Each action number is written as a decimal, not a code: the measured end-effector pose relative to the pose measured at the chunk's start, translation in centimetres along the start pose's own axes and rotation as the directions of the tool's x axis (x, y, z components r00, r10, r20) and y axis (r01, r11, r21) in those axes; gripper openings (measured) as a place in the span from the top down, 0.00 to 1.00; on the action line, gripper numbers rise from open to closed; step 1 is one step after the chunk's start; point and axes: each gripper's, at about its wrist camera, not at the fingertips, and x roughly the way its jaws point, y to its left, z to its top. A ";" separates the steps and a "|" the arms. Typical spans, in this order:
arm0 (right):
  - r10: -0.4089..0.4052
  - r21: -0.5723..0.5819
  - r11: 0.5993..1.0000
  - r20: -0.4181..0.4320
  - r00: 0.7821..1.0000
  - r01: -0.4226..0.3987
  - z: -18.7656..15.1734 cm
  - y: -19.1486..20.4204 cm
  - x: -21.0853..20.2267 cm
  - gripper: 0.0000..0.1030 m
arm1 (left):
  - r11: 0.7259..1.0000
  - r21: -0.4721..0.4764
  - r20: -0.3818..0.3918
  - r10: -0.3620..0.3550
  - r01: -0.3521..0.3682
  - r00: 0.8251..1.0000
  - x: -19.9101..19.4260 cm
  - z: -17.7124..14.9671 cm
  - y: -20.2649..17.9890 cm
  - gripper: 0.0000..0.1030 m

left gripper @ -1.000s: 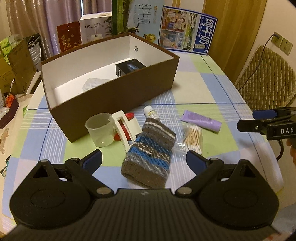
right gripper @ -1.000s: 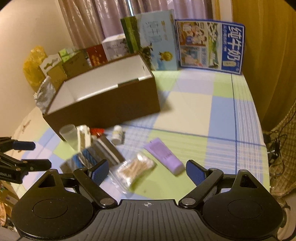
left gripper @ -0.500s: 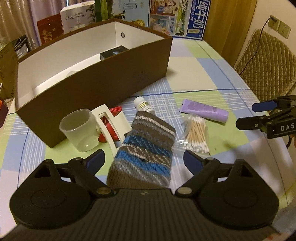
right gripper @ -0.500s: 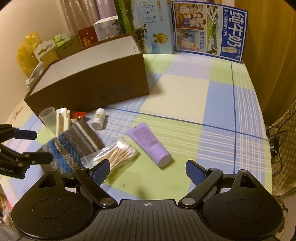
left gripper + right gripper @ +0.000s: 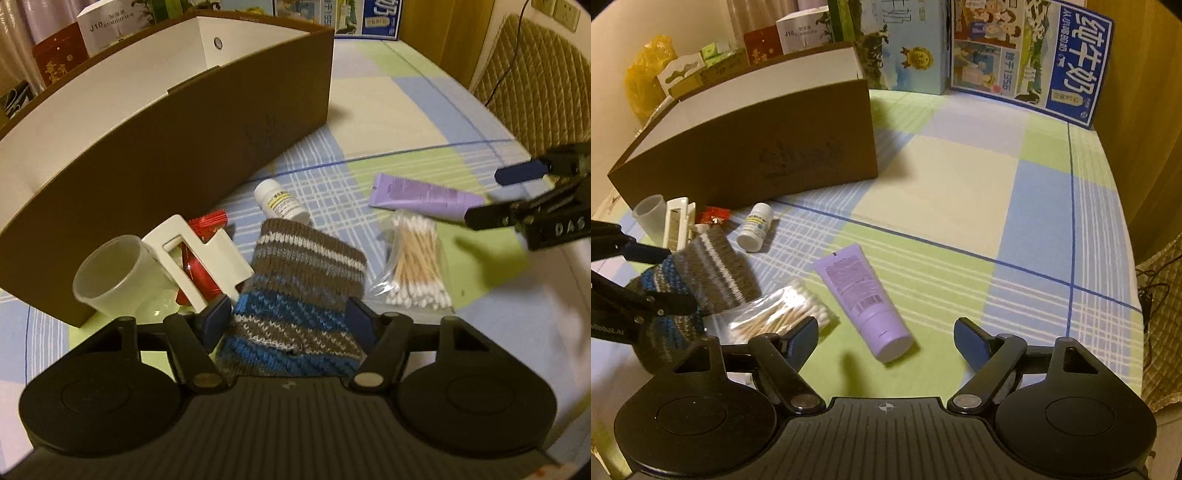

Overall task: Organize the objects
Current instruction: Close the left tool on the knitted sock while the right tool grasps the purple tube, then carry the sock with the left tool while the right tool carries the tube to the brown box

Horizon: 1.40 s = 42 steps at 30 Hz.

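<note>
A striped brown, blue and white knit sock (image 5: 295, 280) lies on the checked cloth. My left gripper (image 5: 288, 321) is closed in on it, with a pad pressing each side. From the right wrist view, the sock (image 5: 713, 266) bulges between the left gripper's (image 5: 659, 278) fingers. My right gripper (image 5: 886, 341) is open, low over the cap end of a purple tube (image 5: 860, 291), and touches nothing. A bag of cotton swabs (image 5: 775, 317) lies between sock and tube. The brown box (image 5: 184, 147) with a white inside stands behind.
By the box front lie a white pill bottle (image 5: 282, 203), a clear plastic cup (image 5: 110, 277), a white clip (image 5: 199, 258) and a red packet (image 5: 201, 240). Milk cartons (image 5: 1027, 59) stand along the back. A padded chair (image 5: 532, 85) is beyond the table's right edge.
My left gripper moved forward and down over the sock and its fingers narrowed onto it. My right gripper came lower and closer to the purple tube, still open.
</note>
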 end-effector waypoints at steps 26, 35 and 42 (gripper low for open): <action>0.021 0.001 1.000 -0.054 0.998 -0.021 -4.0 -0.3 -1.5 0.75 | 0.985 -0.173 -0.074 -0.040 0.027 0.996 -4.7 -7.8 2.2 0.85; 0.031 0.070 0.997 -0.094 0.995 -0.024 -7.6 -0.1 -3.8 0.74 | 0.968 -0.249 -0.075 -0.061 0.040 0.995 -5.0 -9.1 1.7 0.23; 0.004 0.079 0.997 -0.076 0.997 0.002 -7.4 0.3 -3.5 0.47 | 0.979 -0.201 -0.101 -0.010 -0.010 0.995 -3.4 -7.7 -1.1 0.14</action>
